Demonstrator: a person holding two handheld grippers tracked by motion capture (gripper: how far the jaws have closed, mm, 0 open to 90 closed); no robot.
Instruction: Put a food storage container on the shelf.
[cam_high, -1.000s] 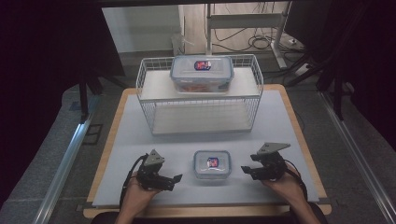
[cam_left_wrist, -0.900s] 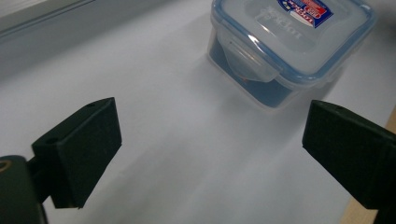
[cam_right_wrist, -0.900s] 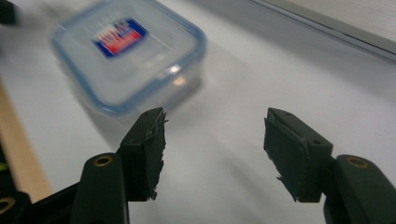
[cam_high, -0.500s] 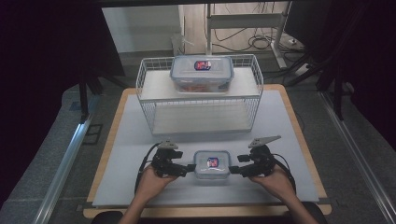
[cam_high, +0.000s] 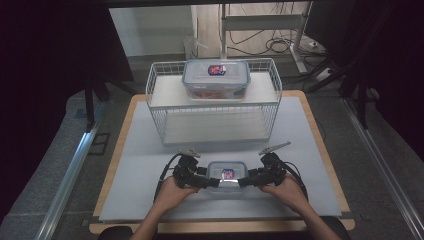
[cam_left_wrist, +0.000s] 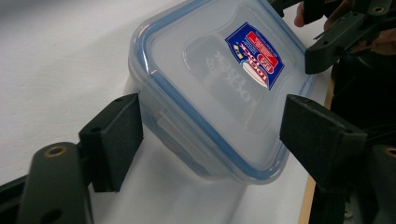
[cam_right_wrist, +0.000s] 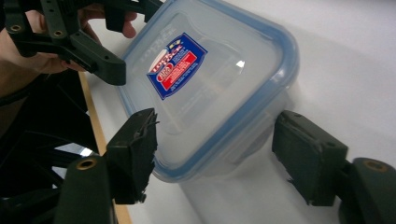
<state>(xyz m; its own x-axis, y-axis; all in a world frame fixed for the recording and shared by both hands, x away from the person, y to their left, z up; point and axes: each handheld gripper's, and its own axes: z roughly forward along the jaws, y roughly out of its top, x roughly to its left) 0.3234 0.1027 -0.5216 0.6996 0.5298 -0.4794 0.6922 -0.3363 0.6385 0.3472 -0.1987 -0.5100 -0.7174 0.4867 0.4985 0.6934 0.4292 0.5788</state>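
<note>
Both claws, left gripper (cam_high: 212, 182) and right gripper (cam_high: 244, 182), now flank the small container (cam_high: 227, 174); I see jaws just narrowed around it, not clearly clamping—lift comes next.

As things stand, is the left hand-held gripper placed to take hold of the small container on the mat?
Probably yes. The left hand-held gripper has the small container between its open jaws, one pad at its side wall, the other just off its corner. Its jaws have just been closing, and nothing lies between pads and container.
</note>
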